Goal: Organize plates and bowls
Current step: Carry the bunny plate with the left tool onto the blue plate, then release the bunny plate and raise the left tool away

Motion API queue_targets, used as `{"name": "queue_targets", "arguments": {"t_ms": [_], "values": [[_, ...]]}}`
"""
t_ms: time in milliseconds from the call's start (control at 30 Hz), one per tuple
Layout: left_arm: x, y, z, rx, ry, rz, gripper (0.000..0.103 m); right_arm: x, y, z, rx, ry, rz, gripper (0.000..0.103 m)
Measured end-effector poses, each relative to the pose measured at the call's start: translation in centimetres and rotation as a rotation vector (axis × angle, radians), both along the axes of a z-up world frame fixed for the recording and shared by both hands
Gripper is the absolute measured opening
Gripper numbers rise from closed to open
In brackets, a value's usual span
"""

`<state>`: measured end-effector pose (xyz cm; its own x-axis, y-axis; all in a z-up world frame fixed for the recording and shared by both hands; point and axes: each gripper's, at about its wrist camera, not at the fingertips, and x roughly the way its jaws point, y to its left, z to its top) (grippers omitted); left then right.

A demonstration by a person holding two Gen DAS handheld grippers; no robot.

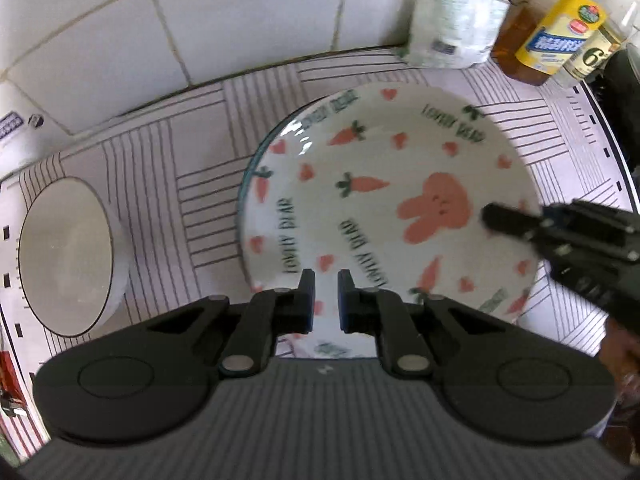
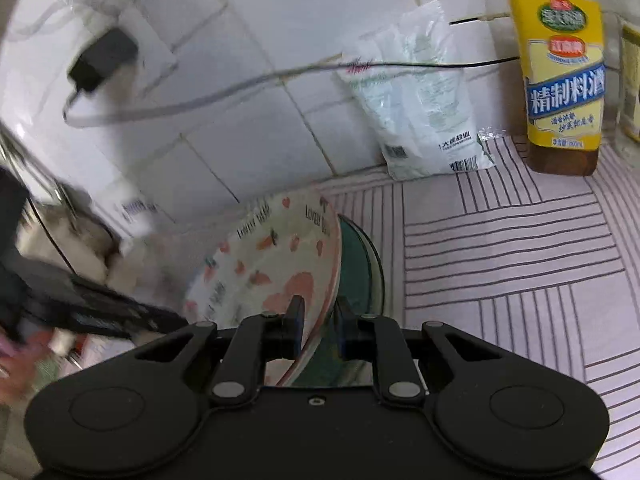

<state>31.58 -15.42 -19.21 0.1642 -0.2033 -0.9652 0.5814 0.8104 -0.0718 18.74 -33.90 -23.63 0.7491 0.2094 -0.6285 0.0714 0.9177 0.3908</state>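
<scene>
A white plate with pink rabbit and carrot print (image 1: 384, 200) lies over a green glass plate, whose rim (image 1: 245, 176) shows at its left. My right gripper (image 1: 490, 218) comes in from the right and is shut on the printed plate's edge; in the right wrist view (image 2: 318, 312) its fingers clamp the printed plate (image 2: 276, 264), with the green glass plate (image 2: 362, 268) just behind. My left gripper (image 1: 326, 300) hovers over the plate's near edge, jaws narrowly apart with nothing between them. A white bowl (image 1: 66, 256) stands at the left.
The counter has a striped mat (image 1: 180, 184). At the back stand a white bag (image 1: 452, 12) and bottles (image 1: 560, 36); the bag (image 2: 416, 104) and a yellow-labelled bottle (image 2: 560, 80) also show in the right wrist view. A charger and cable (image 2: 100, 60) hang on the tiled wall.
</scene>
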Motion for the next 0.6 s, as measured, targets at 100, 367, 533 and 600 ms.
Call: {"name": "queue_targets", "arguments": {"t_ms": [100,367,533,600], "values": [[-0.5,-1.0,0.0,0.018,-0.022,-0.016,0.011,0.0,0.8,-0.5,-0.053,0.017,0.003,0.019],[-1.5,-1.4,-0.4,0.067,-0.037,0.011,0.011,-0.1,3.0,0.2,-0.203,0.027,0.018,0.027],[-2.0,-0.9,-0.3,0.080,-0.054,0.061,0.014,0.0,5.0,0.4,-0.342,0.035,0.046,0.040],[-2.1,-0.6,-0.1,0.094,-0.068,0.069,0.015,0.0,5.3,0.4,-0.361,0.039,0.045,0.042]]}}
